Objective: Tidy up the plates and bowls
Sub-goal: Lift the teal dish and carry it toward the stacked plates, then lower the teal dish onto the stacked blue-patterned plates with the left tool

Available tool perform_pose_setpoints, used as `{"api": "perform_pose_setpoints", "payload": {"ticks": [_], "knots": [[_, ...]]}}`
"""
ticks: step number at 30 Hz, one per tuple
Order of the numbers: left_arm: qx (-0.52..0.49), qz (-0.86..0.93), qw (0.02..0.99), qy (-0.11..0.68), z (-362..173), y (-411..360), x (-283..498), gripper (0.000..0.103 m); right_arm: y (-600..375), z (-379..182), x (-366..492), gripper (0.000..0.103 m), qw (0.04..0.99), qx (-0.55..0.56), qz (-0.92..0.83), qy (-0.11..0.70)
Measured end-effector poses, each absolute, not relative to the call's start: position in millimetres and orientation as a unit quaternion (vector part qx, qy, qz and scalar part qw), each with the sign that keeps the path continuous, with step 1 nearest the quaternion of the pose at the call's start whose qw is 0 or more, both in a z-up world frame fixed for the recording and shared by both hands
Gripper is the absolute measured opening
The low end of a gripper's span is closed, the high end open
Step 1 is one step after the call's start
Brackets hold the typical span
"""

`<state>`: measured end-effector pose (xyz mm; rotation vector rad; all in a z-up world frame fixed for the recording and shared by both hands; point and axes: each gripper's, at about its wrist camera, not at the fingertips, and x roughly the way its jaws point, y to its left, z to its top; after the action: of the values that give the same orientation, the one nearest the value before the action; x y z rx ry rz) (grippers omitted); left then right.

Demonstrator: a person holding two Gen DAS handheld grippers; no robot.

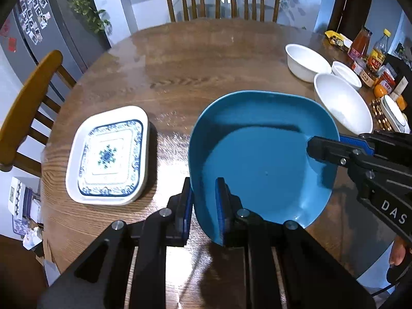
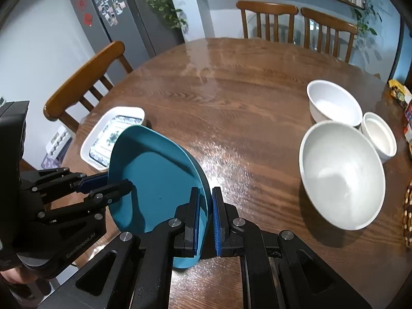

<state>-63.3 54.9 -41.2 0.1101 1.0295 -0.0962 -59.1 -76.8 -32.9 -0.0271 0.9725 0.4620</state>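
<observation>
both tools, the left tool (image 1: 203,206) and the right tool (image 2: 206,216), are clamped on the blue plate's (image 1: 257,154) rim above the desk (image 1: 206,64). it isn't stacked on the patterned plate (image 1: 108,154) yet, and the white bowls (image 2: 342,175) sit unnested.

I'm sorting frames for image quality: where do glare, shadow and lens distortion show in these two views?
Left wrist view: glare streaks the table beside the blue plate; the right gripper shadows the plate; chairs and fridge bow at the edges. Right wrist view: sheen on the wood right of the blue plate; the big white bowl holds a soft shadow; corners are black.
</observation>
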Motion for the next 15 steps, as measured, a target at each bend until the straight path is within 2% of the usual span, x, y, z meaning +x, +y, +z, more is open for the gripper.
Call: {"api": "perform_pose_setpoints", "payload": {"ticks": [15], "knots": [[0.054, -0.012, 0.886, 0.461, -24, 77, -61, 0.015, -55, -13, -54, 0.011, 0.866, -0.017, 0.239, 0.439]]}}
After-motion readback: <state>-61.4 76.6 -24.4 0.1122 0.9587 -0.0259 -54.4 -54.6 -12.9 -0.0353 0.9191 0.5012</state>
